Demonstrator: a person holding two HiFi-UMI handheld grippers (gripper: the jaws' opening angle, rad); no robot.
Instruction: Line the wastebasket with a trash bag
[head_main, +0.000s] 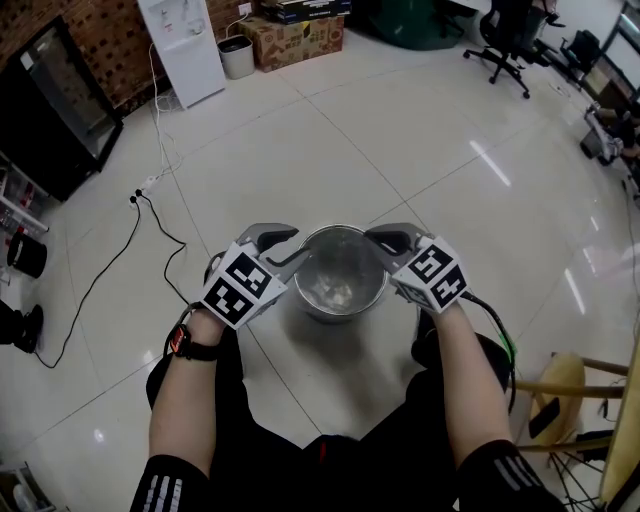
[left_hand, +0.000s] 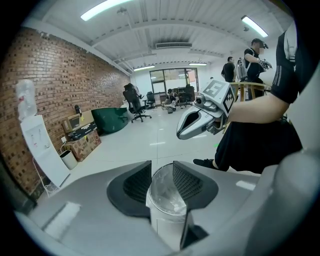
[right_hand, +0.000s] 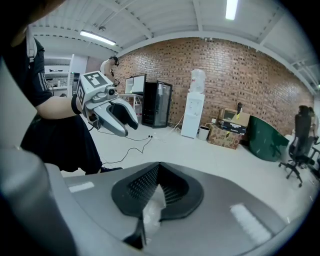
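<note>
Left tongs (head_main: 296, 245) stood apart at the bin's (head_main: 335, 312) left rim; right tongs (head_main: 373, 240) pinched the bag (right_hand: 151, 210) opposite

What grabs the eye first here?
A round wastebasket sits on the white tile floor, dead centre of the head view, with a clear trash bag inside. The two grippers flank its rim. The right gripper has its jaws shut on a bit of the bag's film, and the left gripper is at the left rim with jaws apart.
</note>
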